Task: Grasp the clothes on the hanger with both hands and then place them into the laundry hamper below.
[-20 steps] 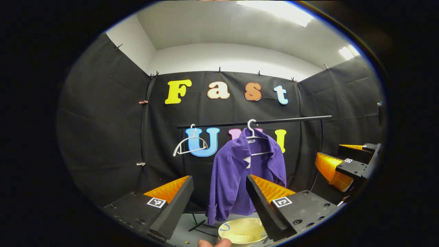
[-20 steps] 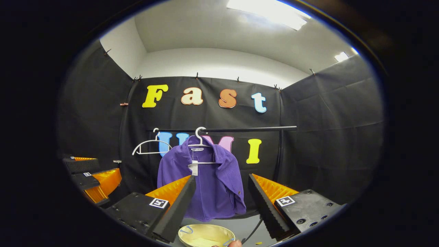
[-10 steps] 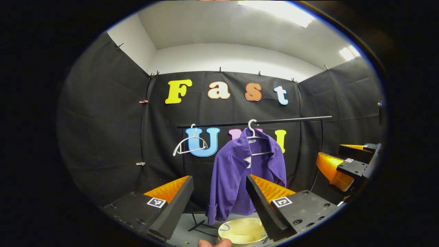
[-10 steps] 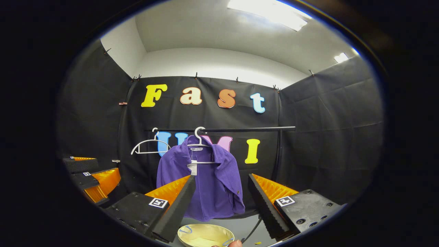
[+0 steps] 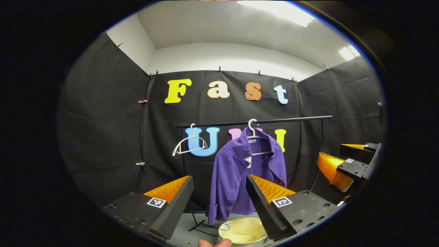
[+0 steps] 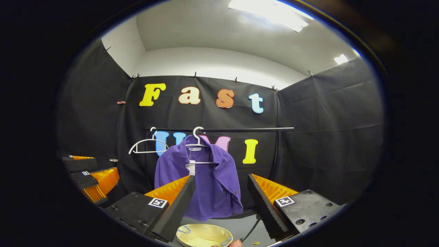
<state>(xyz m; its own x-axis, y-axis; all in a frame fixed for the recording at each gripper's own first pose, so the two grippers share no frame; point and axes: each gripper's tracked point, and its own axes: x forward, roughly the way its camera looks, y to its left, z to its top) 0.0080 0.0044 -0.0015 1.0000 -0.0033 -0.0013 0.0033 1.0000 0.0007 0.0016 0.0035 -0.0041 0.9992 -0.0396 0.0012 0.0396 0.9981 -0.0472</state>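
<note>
Purple shirt [image 5: 240,175] hung on white hanger [image 5: 255,137] at centre frame in left gripper view; same shirt [image 6: 202,181] centre-left in right gripper view, hanger hook over black rail [image 6: 240,129]. Laundry hamper [image 5: 241,230] at bottom centre, directly under shirt hem; also at bottom centre of right gripper view [image 6: 204,235].

Left gripper [image 5: 219,188]: jaws spread wide, nothing between them, well apart from fabric. Right gripper [image 6: 221,187]: jaws likewise spread, empty, not yet at shirt. Also visible far right of left gripper view [image 5: 339,168].

Risks, judged from here:
- Pinching a single thin layer or just the sleeve → likely slip out when lifted.
- Pulling down or sideways before collar clears hanger → probably drags hanger along rail or unhooks it.
- Uneven grasp heights → shirt swings, snags on one hanger arm.
- Empty hanger [image 5: 188,144] hangs close by, left of centre → could get knocked by left approach.
- Hamper mouth looks small against shirt span; release without bunching → fabric likely drapes over rim or lands on floor.
- Black cable [image 6: 252,230] near hamper, lower centre of right gripper view → possible snag.
</note>
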